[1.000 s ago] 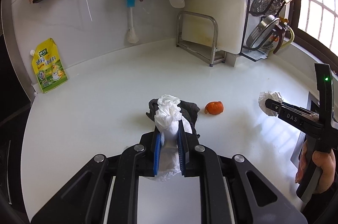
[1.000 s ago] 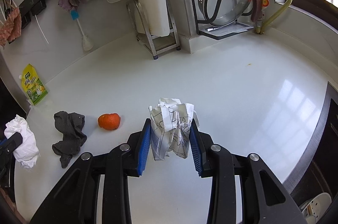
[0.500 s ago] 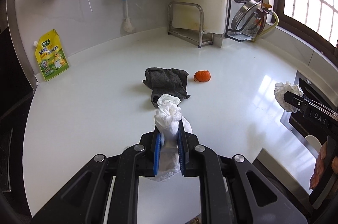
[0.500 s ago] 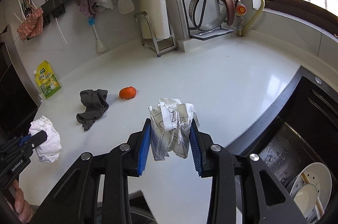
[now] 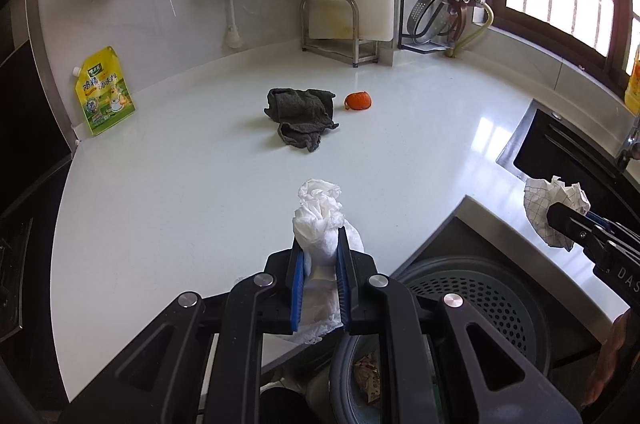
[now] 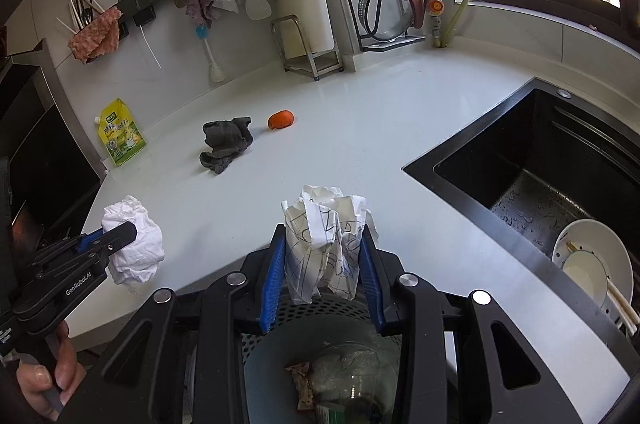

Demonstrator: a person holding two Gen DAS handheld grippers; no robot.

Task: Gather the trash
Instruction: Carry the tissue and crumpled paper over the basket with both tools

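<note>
At the edge of a white kitchen counter [image 5: 200,183], my left gripper [image 5: 320,256] is clamped tight on a crumpled white tissue [image 5: 320,220], its blue pads pressed against the wad on both sides. My right gripper [image 6: 324,256] pinches a crumpled sheet of checked paper [image 6: 324,232] between its own blue pads, jaws set wider round the bulkier wad. Both wads hang off the counter's near edge, above a grey perforated trash bin [image 6: 320,312] that stands below on the floor side; wrappers and a clear plastic piece already lie inside it. From the left wrist, the right gripper shows at the far right with its checked paper over the counter corner; from the right wrist, the left gripper and its tissue show at the lower left, with my hand [image 6: 48,376] on the handle.

Well back on the counter lie a dark grey rag [image 5: 302,115] and, just beside it but apart, an orange peel [image 5: 358,101]. A yellow seasoning pouch [image 5: 104,91] leans against the wall at the left. The black sink [image 6: 540,159] opens to the right, with a white bowl [image 6: 596,264] in it.
</note>
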